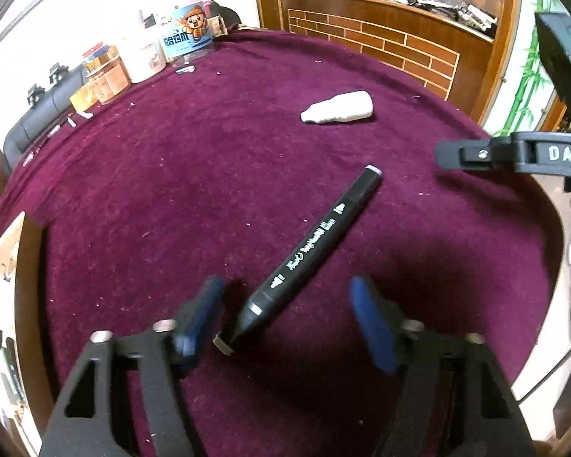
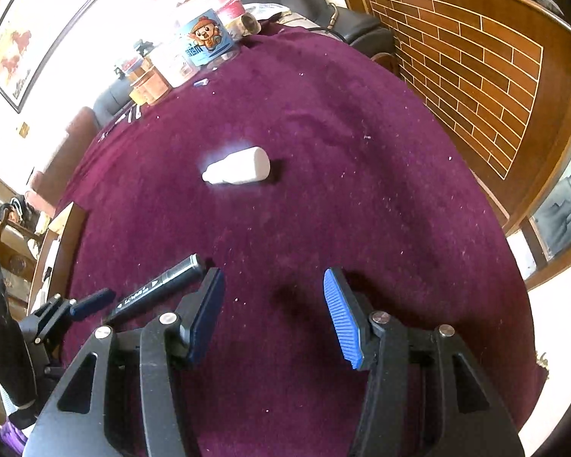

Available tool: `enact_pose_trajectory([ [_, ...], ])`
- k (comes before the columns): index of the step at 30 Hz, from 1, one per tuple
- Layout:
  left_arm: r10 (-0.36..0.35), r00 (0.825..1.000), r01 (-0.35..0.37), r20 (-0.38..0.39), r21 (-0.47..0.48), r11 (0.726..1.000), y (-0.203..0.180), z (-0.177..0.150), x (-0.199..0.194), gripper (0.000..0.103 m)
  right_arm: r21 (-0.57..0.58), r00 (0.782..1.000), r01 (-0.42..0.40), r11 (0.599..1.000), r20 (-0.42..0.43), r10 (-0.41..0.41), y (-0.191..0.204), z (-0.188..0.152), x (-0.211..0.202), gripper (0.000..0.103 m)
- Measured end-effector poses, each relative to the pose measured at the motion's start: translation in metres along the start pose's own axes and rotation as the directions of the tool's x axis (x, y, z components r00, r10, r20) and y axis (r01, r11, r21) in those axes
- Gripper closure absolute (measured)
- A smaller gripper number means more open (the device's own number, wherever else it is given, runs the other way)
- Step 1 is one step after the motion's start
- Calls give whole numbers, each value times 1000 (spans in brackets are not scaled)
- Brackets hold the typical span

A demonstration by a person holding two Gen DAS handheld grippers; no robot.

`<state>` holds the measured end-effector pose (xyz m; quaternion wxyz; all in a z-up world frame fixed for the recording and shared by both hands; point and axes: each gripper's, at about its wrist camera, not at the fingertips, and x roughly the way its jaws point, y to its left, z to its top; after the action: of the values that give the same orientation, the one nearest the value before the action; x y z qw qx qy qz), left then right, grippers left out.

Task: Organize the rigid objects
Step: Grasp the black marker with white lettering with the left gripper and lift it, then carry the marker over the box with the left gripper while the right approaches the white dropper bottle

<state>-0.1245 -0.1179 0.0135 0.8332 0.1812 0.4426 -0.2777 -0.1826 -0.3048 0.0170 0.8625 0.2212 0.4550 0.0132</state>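
Roughly, by item:

Cloth: a maroon tablecloth (image 1: 141, 160) covered the round table; specks of lint lay across it.

Marker: a black double-ended marker pen (image 1: 308, 255) lay flat on the cloth, slanted, its near cap end between the left gripper's fingers and closer to the left finger. Whether that finger touched it could not be told.

White bottle: a small white bottle (image 2: 238, 170) lay on its side near the middle of the table, well apart from the marker, neck pointing left in the right wrist view.

Left gripper (image 1: 289, 320): jaws spread wide, holding nothing, low over the marker's near end.

Right gripper (image 2: 274, 314): jaws likewise wide apart, empty, above bare cloth; bottle ahead of it, marker off to its left.

Far edge: a jar with a cartoon-bear label (image 1: 186, 32) stood among other containers; no tray or bin for sorting showed.

Step in hand (judgement): the left gripper straddling the marker fitted either closing in to pick it up or having just set it down; the frames did not settle which.

Next move (judgement): any grasp of the marker would call for centring the barrel between the pads, since it sat off to one side and skewed.
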Motion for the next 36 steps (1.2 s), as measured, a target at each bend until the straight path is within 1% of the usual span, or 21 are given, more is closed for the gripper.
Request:
enact_pose_trajectory([
  [1, -11, 1000, 11, -1, -3, 1000, 1, 0, -1, 77, 1, 1000, -2, 1000, 0, 2, 1, -1, 0, 50],
  [2, -15, 1000, 15, -9, -4, 1000, 1, 0, -1, 86, -1, 1000, -3, 1000, 1, 3, 2, -2, 0, 50],
  [4, -33, 999, 33, -9, -21, 999, 4, 0, -3, 91, -7, 1000, -3, 1000, 1, 3, 5, -3, -1, 50],
  [8, -34, 999, 35, 21, -48, 998, 10, 0, -14, 91, -11, 1000, -3, 1000, 3, 3, 9, -6, -3, 50],
  [13, 9, 997, -5, 74, -58, 998, 17, -3, -32, 91, -18, 1000, 2, 1000, 3, -2, 17, -9, -6, 50],
  [21, 22, 994, -11, 106, -105, 994, 37, -18, -46, 91, -45, 1000, -9, 999, -11, 8, 40, -13, -4, 50],
  [24, 17, 994, -4, 110, -119, 993, 43, -23, -49, 91, -60, 1000, -11, 998, 15, 11, 51, -1, -2, 50],
  [27, 16, 993, -1, 118, -128, 992, 47, -27, -52, 91, -44, 999, -21, 999, 39, 23, 57, 24, 5, 50],
  [30, 20, 992, -3, 125, -139, 990, 53, -31, -56, 91, -31, 999, -3, 1000, 42, 4, 63, 44, 15, 50],
  [34, 27, 990, -5, 137, -155, 988, 62, -35, -61, 91, -42, 999, 32, 999, 35, -31, 70, 54, 26, 50],
  [36, 25, 989, 0, 145, -169, 986, 68, -39, -66, 91, -36, 999, 37, 999, 33, -36, 70, 55, 29, 50],
])
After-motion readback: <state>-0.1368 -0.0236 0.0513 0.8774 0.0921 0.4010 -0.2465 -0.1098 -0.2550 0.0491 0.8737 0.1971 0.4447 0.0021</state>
